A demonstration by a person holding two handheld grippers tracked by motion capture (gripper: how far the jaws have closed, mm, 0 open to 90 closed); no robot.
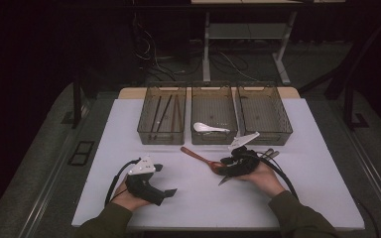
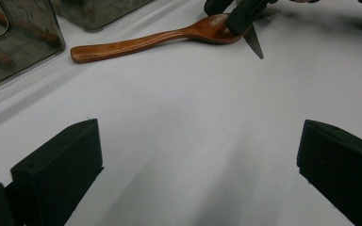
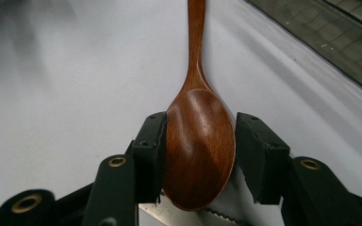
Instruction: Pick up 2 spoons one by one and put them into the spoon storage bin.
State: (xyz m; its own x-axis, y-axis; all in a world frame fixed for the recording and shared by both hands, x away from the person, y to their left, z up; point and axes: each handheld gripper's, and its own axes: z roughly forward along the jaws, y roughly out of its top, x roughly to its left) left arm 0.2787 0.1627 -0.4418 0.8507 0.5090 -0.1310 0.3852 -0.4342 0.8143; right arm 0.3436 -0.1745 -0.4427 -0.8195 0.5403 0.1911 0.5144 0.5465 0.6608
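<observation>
On the white table top [image 1: 203, 198], a reddish-brown wooden spoon [image 1: 199, 156] lying flat, bowl toward the person, handle slanting away toward the three smoked-plastic bins at the far edge. Around the bowl, the right gripper [image 3: 200, 155] — jaws narrowed on either flank of the spoon bowl [image 3: 199, 146], the left pad pressed against the wood, the right pad touching or a hair off it; impossible to say which. Spoon still resting on the table. Under the bowl's tip, a serrated steel knife blade [image 3: 202, 217], its point showing in the left gripper view [image 2: 256, 44] just beyond the right gripper's black fingers. Behind that gripper in the high view, the ends of further metal cutlery [image 1: 269, 153], too small to tell apart.

Nearer the person's left, the left gripper [image 1: 146, 181] held low over bare table, well apart from the spoon — jaws spread wide, nothing between the two black pads [image 2: 61, 174]. Spoon handle [image 2: 122, 46] across the top of that view, close to the corner of a bin.

In the left bin [image 1: 162, 131], dark chopsticks [image 1: 163, 111] lying lengthwise. In the middle bin [image 1: 213, 138], a white ceramic soup spoon [image 1: 206, 128]. Right bin [image 1: 268, 134] beside it, contents not discernible.
</observation>
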